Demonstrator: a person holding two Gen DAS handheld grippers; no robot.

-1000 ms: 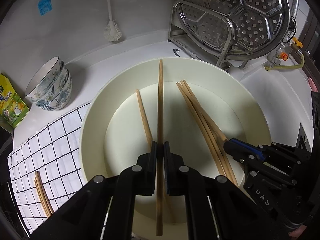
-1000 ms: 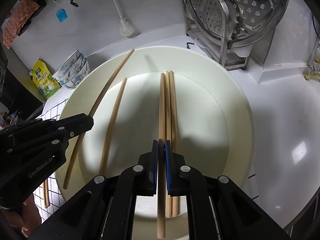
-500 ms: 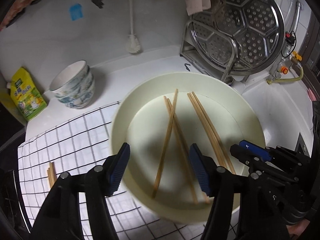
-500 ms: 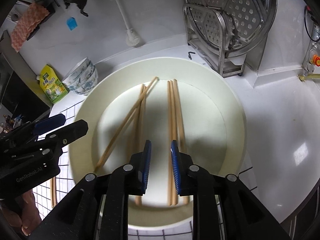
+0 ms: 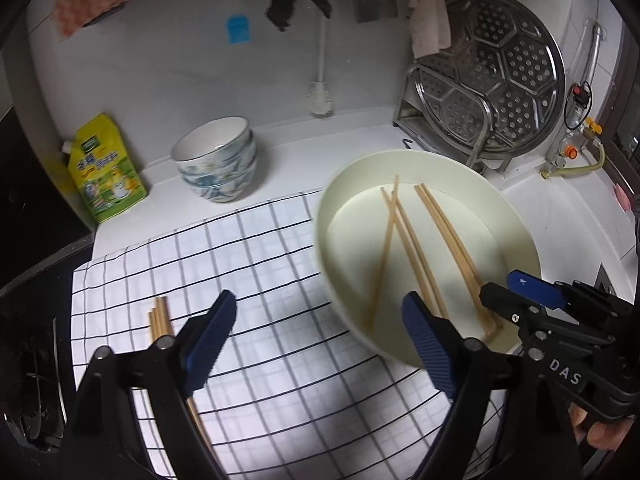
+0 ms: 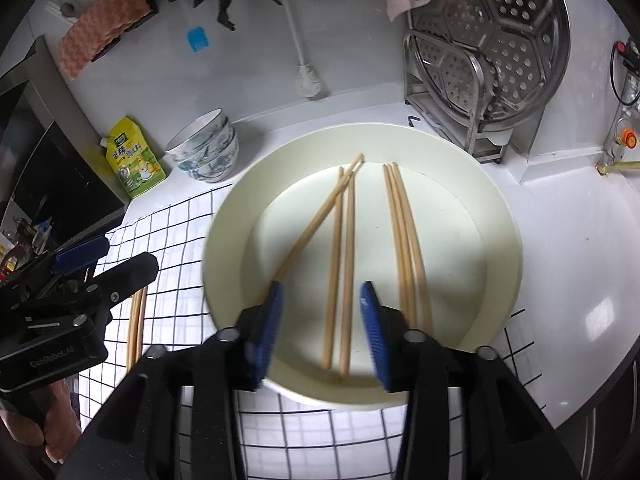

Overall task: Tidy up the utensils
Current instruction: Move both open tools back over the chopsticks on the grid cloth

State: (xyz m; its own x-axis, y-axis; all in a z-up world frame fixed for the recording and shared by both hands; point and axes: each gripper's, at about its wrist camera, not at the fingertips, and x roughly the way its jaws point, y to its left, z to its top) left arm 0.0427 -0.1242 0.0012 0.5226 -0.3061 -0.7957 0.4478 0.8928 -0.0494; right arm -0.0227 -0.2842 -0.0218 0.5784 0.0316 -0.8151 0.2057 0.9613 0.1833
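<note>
- Basin [image 6: 224,216], cream and round, fills the centre of the right wrist view and holds six chopsticks [image 6: 348,264]: three loose ones left of centre, three bunched on the right.
- Checked cloth [image 5: 260,248] at lower left carries a small chopstick bundle [image 5: 158,318]; sorting looks barely begun.
- Left gripper [image 5: 318,344]: jaws have just been opening, wide now, nothing between them.
- Right gripper [image 6: 322,332]: jaws have just been opening, partly parted, gripping nothing, hovering over two chopsticks.

Stacked bowls [image 5: 216,168] beside yellow pouch [image 5: 106,170].
</note>
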